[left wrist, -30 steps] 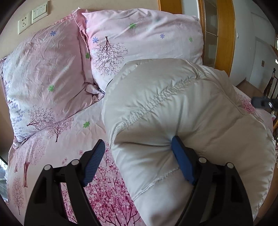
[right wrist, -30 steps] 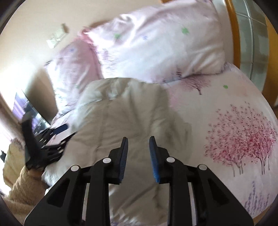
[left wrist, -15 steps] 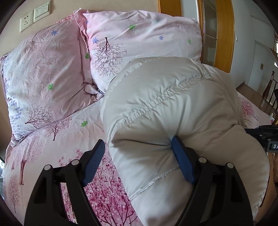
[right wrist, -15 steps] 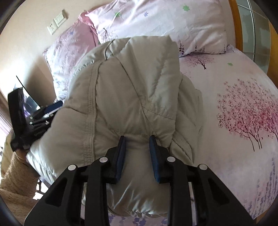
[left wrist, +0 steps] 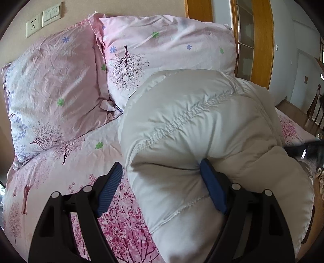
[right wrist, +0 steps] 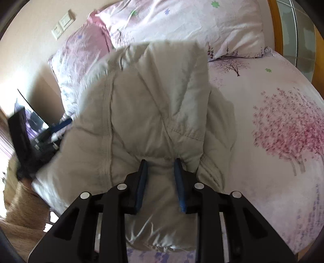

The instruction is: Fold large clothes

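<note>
1. Blue-padded and narrowly set, your right gripper (right wrist: pixel 160 182) is clamped on a bunched fold of the cream puffer jacket (right wrist: pixel 154 113); the fabric puckers between both pads.
2. Your left gripper (left wrist: pixel 162 188) stands wide. Its right pad (left wrist: pixel 212 190) presses into a dent in the jacket (left wrist: pixel 202 141), while the left pad (left wrist: pixel 110 188) hangs clear over the sheet, so this one is spread apart and not pinching anything.
3. From the right wrist, the jacket billows up from your pads toward 12 o'clock, a quilted panel draped over the bulk, with a lower layer spilling toward 3 o'clock.
4. From the left wrist, the jacket fills the frame from 6 round to 2 o'clock, lying on the pink blossom-print bed sheet (left wrist: pixel 66 161).
5. Two pink pillows (left wrist: pixel 56 85) sit at 10 to 12 o'clock, the jacket's far end against the right one (left wrist: pixel 168 46).
6. At 9 o'clock in the right view you see the left gripper, blurred, and a fuzzy beige sleeve (right wrist: pixel 22 202) at 8 o'clock.
7. Wall switches (left wrist: pixel 42 18) sit at 11 o'clock.
</note>
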`<state>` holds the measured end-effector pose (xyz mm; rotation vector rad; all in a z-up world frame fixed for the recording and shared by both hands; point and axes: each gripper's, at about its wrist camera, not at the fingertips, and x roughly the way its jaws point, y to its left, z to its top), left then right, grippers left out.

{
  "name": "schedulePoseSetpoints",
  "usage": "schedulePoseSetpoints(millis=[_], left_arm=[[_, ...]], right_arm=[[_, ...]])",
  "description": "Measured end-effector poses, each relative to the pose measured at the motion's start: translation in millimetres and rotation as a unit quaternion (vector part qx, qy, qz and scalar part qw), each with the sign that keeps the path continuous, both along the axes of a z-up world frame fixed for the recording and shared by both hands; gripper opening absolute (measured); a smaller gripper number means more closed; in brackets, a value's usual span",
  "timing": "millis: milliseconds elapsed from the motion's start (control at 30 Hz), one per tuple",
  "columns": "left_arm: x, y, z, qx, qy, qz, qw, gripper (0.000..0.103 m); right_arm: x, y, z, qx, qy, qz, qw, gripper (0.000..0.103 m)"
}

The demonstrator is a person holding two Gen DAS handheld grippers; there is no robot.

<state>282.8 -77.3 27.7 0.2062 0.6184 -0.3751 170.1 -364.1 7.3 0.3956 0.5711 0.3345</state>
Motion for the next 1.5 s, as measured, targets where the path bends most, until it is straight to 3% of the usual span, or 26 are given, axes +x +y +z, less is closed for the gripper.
schedulePoseSetpoints(millis=[133,300,400,467,733,867,1000,1067,1200,1300,1400,1500], left_arm=[[1.6,1.8,1.8,-0.005,0.003,-0.001,1.0,0.08],[1.5,0.7,1.9,0.0,0.004,0.0,1.0,0.08],[1.4,-1.2,2.5,0.003,0.004,0.0,1.0,0.08],[2.3,-3.3,3.1,0.0,0.005,-0.001,1.0,0.08],[3.5,-6.8,-0.7,-0.012,0.004,-0.007,0.9999,0.08],[0.2,-7.4,0.5,0.01,-0.005,-0.009,0.9999,0.08],[-0.4,-4.2,1.4,0.015,-0.006,-0.01,0.9998,0.08],[-0.4,-3.5,1.5,0.013,-0.005,-0.009,0.9999,0.08],[-1.5,-0.8,0.6,0.004,-0.006,-0.006,0.9999,0.08],[-5.8,7.2,8.7,-0.023,-0.008,-0.006,0.9997,0.08],[-17.2,19.9,22.3,-0.066,0.001,-0.016,0.9977,0.08],[-31.1,23.1,28.0,-0.081,0.007,-0.029,0.9963,0.081]], right_arm=[[6.3,-10.9,44.9,-0.01,-0.054,-0.024,0.998,0.028],[53.7,9.8,65.8,-0.072,-0.034,-0.017,0.997,0.029],[89.2,19.4,53.1,-0.127,0.03,-0.018,0.991,0.028],[102.0,18.9,40.3,-0.138,0.067,-0.011,0.988,0.028],[118.7,5.6,9.0,-0.094,0.12,0.013,0.988,0.028],[98.3,8.0,23.6,-0.099,0.089,-0.003,0.991,0.028],[39.7,5.8,37.5,-0.056,0.018,0.017,0.998,0.029],[20.1,11.0,34.4,-0.054,0.003,0.023,0.998,0.029],[-2.3,24.5,14.3,-0.064,-0.006,0.028,0.998,0.029],[12.1,27.3,-10.8,-0.055,0.014,0.028,0.998,0.029],[20.8,31.4,-16.5,-0.059,0.017,0.024,0.998,0.029],[20.3,34.7,-16.7,-0.067,0.015,0.024,0.997,0.029]])
